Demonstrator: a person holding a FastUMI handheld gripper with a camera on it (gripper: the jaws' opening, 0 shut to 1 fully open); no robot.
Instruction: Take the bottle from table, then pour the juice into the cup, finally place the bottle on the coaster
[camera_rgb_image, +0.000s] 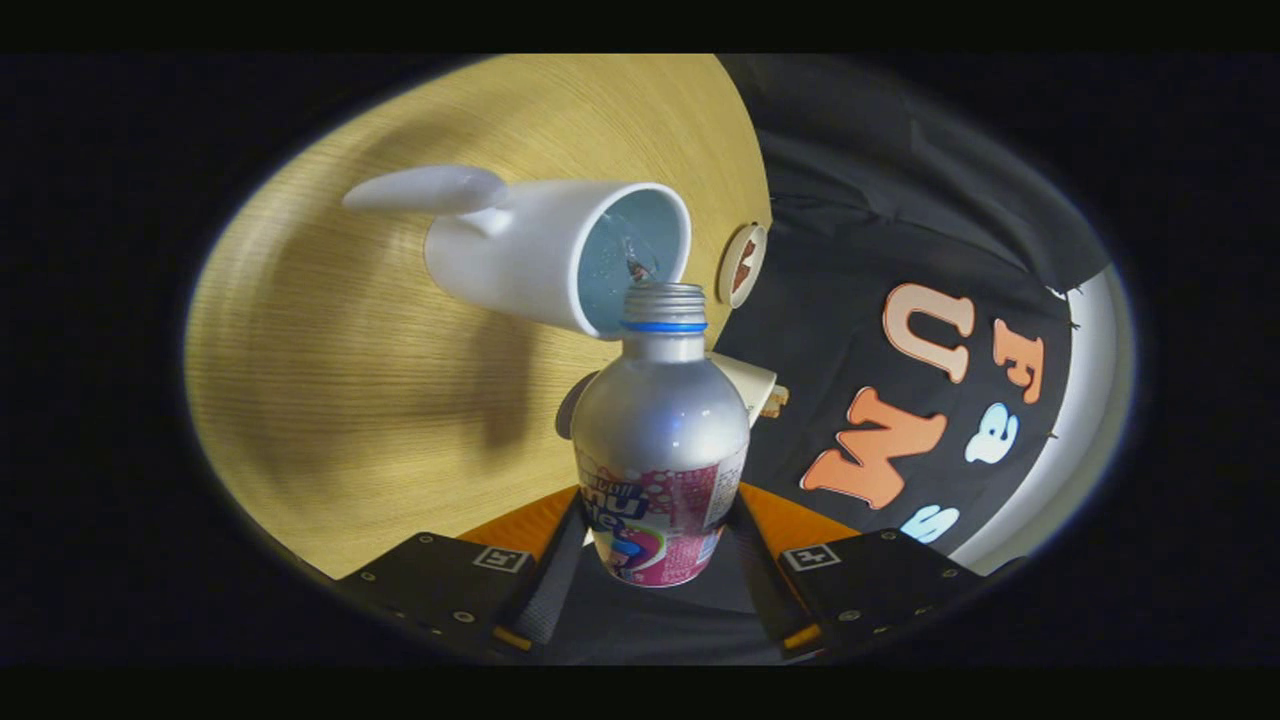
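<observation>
Gripping the lower body of the juice bottle (660, 450), the gripper (655, 560) had its two black fingers (545, 585) pressed against either side of the labelled part, one on each flank. The bottle was silver metal with a pink and white printed label around its base, a blue ring under its threaded neck, and no cap on its open mouth. Its mouth sat right at the rim of the white cup (555, 250), reaching just into the opening, and a small splash of clear liquid showed inside the cup where the pale blue inner wall was visible. The cup had a long white handle (425, 188) that stuck out on the side away from the bottle. Cup and bottle stood over the light wooden table (330, 400), whose grain ran in fine lines, and soft shadows of both fell across it. Beyond the cup, near the table's edge, lay a round wooden coaster (742, 265) with a dark cut-out in its face, well apart from the bottle's base. A small cream-coloured object (755, 385) peeked out just behind the bottle's shoulder; what it was could not be told.
</observation>
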